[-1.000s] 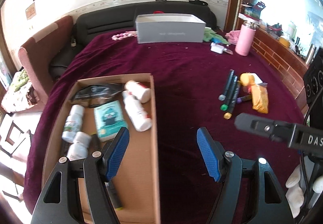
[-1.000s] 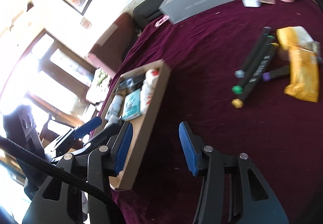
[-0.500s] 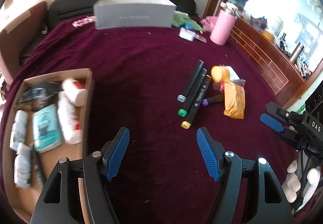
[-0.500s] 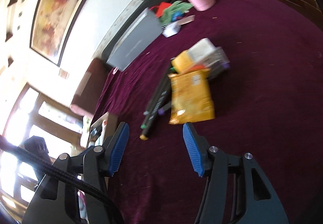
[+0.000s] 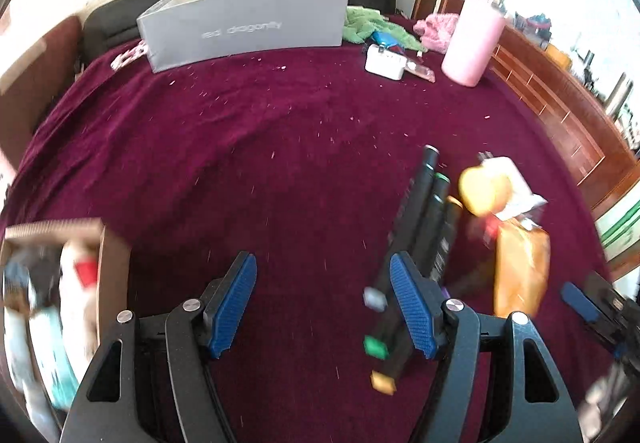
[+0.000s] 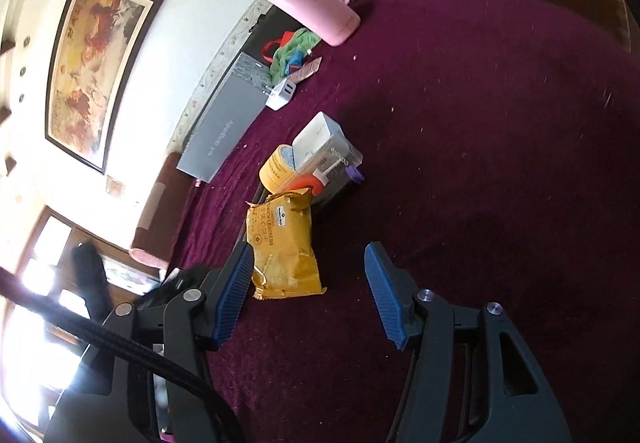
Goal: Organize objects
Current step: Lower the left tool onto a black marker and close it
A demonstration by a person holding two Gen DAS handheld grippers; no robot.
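Yellow cracker packet (image 6: 285, 245) lies just ahead of the right gripper (image 6: 310, 293), touching its left pad, so with the empty jaws standing apart, shift left to straddle it; the left gripper (image 5: 322, 307), empty and apart, has markers (image 5: 420, 243) behind its right finger.

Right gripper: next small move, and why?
Probably ease the right gripper forward and down over the yellow cracker packet: its jaws are open and empty, and the packet lies loose on the cloth just ahead of the left pad.
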